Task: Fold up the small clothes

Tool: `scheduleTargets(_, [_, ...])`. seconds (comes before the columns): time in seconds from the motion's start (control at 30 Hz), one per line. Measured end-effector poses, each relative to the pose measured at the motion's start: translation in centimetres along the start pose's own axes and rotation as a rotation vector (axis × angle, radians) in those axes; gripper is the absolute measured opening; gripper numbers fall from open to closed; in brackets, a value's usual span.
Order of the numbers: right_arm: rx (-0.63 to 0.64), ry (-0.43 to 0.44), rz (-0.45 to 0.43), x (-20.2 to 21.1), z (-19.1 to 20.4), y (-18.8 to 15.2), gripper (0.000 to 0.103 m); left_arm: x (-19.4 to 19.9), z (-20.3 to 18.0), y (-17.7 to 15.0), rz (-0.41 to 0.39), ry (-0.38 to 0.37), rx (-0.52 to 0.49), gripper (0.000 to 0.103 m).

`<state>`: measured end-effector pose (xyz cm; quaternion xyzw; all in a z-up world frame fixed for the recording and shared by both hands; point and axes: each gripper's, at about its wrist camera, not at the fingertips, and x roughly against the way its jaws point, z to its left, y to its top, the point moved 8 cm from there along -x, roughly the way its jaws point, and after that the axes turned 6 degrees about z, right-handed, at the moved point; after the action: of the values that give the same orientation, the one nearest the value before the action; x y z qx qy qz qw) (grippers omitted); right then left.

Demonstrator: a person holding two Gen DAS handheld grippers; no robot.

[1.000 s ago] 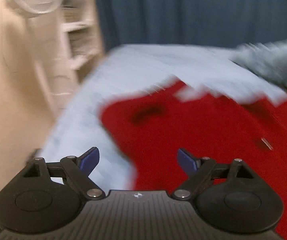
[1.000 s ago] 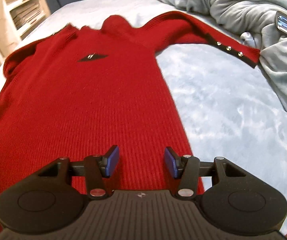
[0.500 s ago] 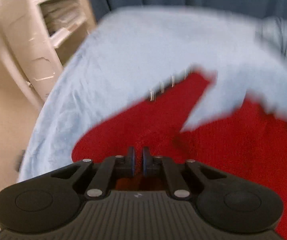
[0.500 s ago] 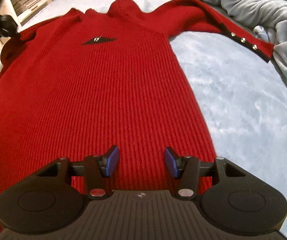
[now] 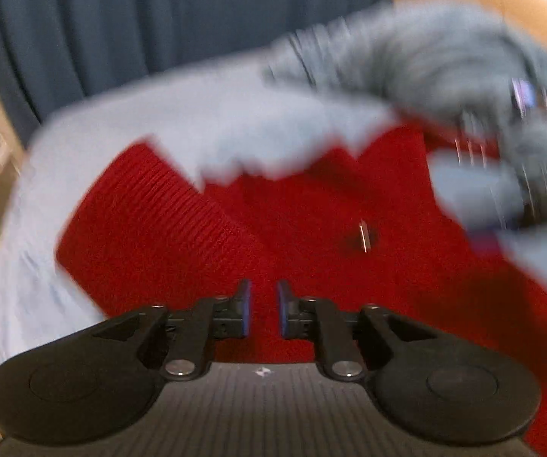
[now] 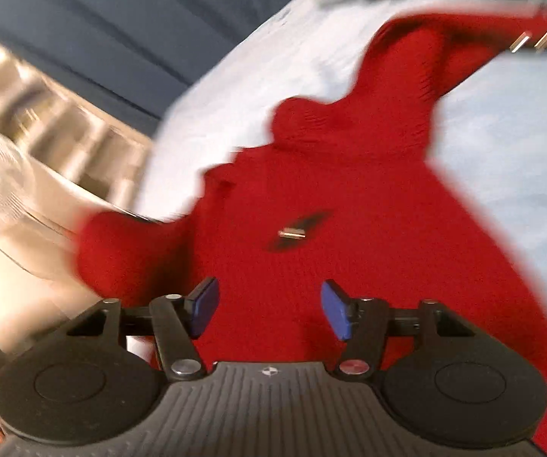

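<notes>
The left gripper (image 5: pixel 261 314) has its jaws nearly closed, a narrow gap between them. The right gripper (image 6: pixel 269 314) is spread wide, its fingers pointing toward twelve o'clock.

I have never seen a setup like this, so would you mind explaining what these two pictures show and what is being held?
Each picture comes from a fisheye camera on a handheld two-finger gripper, looking along its fingers; a person holds one in each hand. The left gripper has its blue pads nearly together over a red sweater, but blur hides whether cloth is pinched. The right gripper is open and holds nothing. The sweater lies spread on a pale blue bedcover, one sleeve folded in. A grey blanket is bunched at the far end.
</notes>
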<state>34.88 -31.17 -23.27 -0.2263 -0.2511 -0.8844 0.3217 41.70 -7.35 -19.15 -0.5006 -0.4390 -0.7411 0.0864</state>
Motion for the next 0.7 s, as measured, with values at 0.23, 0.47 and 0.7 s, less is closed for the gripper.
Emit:
scheduleTargets(0.23, [-0.014,0.056,0.043,-9.2,3.4,4.2,0.071,-0.9,4.7,-5.9,0.048,0.096,0.143,0.068])
scheduleTargets(0.47, [-0.041,0.036,0.155,-16.8,6.6,3.2,0.072,3.4,13.6,-13.0,0.010,0.327,0.592,0.091])
scheduleTargets(0.7, [0.399,-0.024,0.055,-15.5,19.6,1.8,0.018,10.0,20.1,-22.4,-0.023,0.490,0.981,0.091])
